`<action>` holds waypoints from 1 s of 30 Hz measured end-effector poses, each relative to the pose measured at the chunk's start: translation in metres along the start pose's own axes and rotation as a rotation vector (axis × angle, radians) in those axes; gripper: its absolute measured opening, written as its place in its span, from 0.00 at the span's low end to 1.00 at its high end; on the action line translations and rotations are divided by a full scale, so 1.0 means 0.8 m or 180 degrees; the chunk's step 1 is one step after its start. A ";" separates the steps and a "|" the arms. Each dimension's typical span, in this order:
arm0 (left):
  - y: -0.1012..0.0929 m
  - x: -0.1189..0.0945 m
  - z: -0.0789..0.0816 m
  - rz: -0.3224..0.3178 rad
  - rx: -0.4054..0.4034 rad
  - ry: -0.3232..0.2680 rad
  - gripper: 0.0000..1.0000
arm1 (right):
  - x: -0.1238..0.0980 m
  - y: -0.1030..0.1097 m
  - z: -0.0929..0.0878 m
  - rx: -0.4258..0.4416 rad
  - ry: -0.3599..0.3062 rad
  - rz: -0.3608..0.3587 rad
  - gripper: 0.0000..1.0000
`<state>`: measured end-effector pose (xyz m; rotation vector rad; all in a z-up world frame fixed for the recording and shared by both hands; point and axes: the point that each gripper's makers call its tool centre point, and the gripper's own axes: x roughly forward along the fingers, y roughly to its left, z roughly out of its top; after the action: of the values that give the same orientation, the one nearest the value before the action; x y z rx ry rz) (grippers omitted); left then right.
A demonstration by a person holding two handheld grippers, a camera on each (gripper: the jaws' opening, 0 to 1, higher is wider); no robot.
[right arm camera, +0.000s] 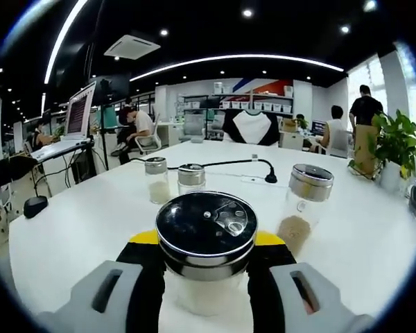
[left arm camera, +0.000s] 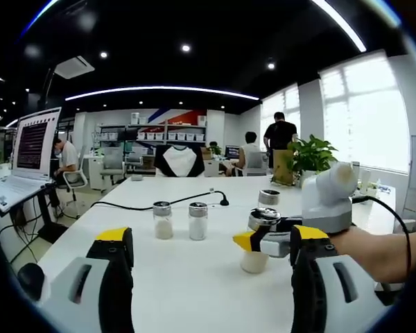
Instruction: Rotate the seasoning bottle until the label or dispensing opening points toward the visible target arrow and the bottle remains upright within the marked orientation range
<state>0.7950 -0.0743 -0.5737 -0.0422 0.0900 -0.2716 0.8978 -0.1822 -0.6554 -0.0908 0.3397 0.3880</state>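
The clear glass seasoning bottle with a black-and-chrome shaker lid (right arm camera: pixel 206 244) stands upright on the white tabletop (right arm camera: pixel 83 229), low and centre in the right gripper view, clamped between the jaws of the right claw (right arm camera: pixel 206 277); its long axis is vertical and its dispensing holes sit right of centre on the lid. In the left gripper view the same bottle (left arm camera: pixel 258 243) appears at centre right, held by the right claw (left arm camera: pixel 263 239), while the left claw (left arm camera: pixel 208 277) hangs open and empty. No target arrow is visible. Two chrome-capped shakers (right arm camera: pixel 173 180) and a taller spice jar (right arm camera: pixel 301 205) stand beyond, apart from the turn.
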 end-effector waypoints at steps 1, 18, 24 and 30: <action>0.000 0.001 -0.001 -0.0004 -0.0008 0.0009 0.99 | 0.000 0.000 0.000 0.0003 0.0003 0.0003 0.44; 0.002 -0.002 0.001 0.0029 0.0002 0.0028 0.99 | 0.005 0.001 -0.004 0.0088 0.0066 0.0039 0.48; 0.001 -0.002 -0.002 0.0022 -0.0012 0.0052 0.99 | -0.003 0.001 0.001 0.0049 0.0086 0.0092 0.52; -0.005 -0.002 -0.003 -0.0007 -0.0017 0.0065 0.99 | -0.010 -0.005 -0.009 -0.0127 0.0220 0.0188 0.64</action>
<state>0.7925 -0.0775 -0.5761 -0.0449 0.1109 -0.2741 0.8902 -0.1900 -0.6596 -0.1336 0.4034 0.4509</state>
